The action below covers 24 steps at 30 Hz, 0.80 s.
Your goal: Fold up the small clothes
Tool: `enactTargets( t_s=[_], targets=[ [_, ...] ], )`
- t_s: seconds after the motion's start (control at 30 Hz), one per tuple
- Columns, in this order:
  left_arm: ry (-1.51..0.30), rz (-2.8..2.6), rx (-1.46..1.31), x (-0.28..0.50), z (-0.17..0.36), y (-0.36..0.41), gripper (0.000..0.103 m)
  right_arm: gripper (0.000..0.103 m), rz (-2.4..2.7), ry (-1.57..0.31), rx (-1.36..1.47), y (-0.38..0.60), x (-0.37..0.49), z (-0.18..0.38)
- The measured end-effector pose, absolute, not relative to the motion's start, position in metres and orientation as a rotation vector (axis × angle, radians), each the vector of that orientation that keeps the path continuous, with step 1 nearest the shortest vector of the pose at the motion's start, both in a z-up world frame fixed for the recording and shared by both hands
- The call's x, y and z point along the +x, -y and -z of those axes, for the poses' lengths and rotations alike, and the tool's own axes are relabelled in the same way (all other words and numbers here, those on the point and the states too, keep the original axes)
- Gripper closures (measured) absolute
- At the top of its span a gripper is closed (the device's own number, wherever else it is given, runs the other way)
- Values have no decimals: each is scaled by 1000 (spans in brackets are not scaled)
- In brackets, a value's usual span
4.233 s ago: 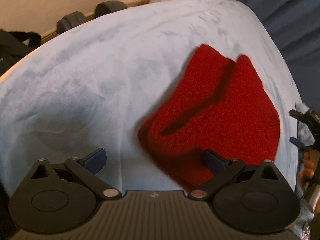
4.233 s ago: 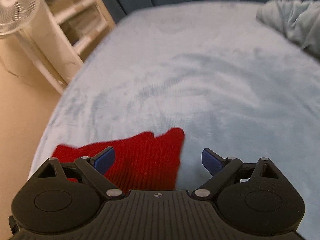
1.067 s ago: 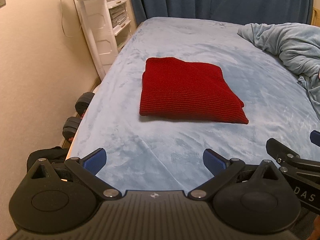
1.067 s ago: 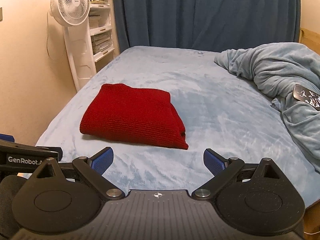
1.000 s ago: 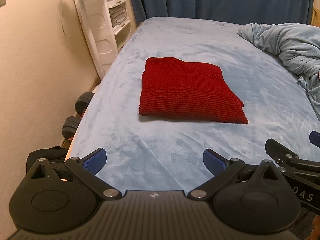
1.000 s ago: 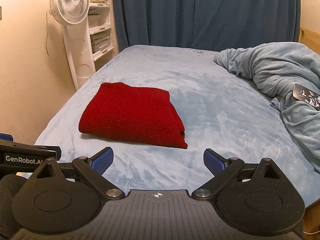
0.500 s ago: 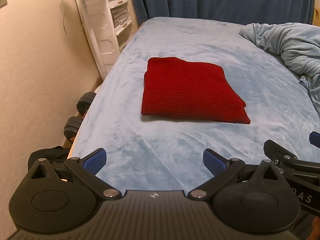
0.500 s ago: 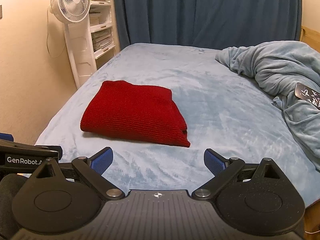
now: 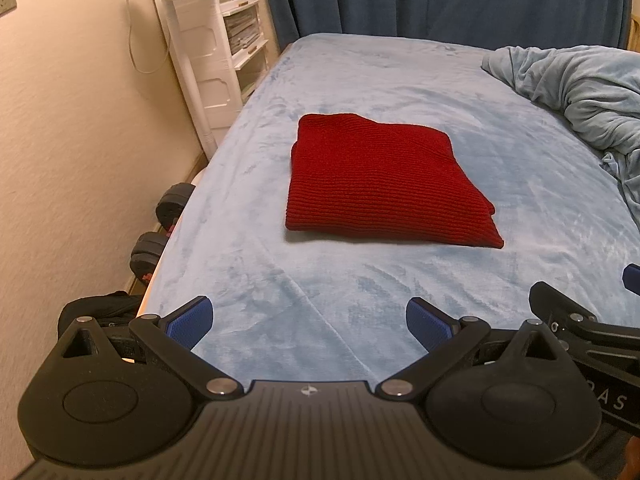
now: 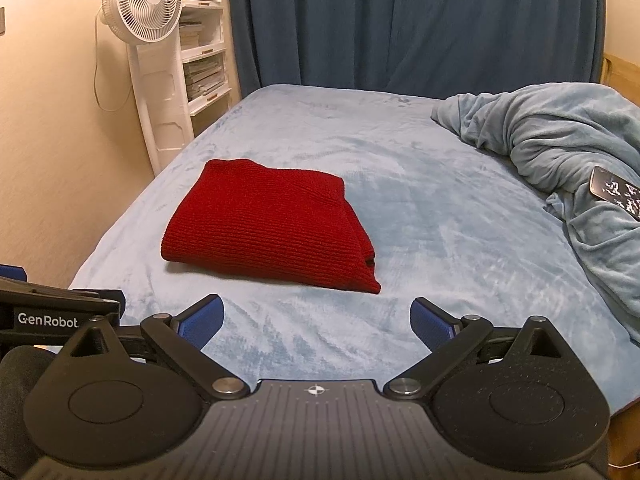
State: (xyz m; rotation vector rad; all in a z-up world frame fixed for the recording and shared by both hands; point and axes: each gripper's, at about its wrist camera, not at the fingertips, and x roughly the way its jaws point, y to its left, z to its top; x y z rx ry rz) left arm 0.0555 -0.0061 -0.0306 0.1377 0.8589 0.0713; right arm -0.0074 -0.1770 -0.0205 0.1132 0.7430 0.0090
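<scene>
Blue bed [image 9: 248, 264], folded red knit [image 10: 264, 226], "GenRobot" left tongs [image 9: 309, 320], right tongs [image 10: 316, 318] both wide, empty

Ribbed knit red sweater [image 9: 384, 180] on plush, matt bedcover [image 9: 280, 272]

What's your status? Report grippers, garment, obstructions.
Left gripper open, empty. Right gripper open, empty. Red knit garment folded, flat on bed, clear of both. Nothing in the way.
</scene>
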Motion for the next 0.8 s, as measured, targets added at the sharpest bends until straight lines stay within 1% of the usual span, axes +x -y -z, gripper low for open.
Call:
enactTargets(
  t_s=[0.8],
  targets=[
    [-858,-89,145,58,28,6,0,4,-16,-747,108,175,-9,19]
  ],
)
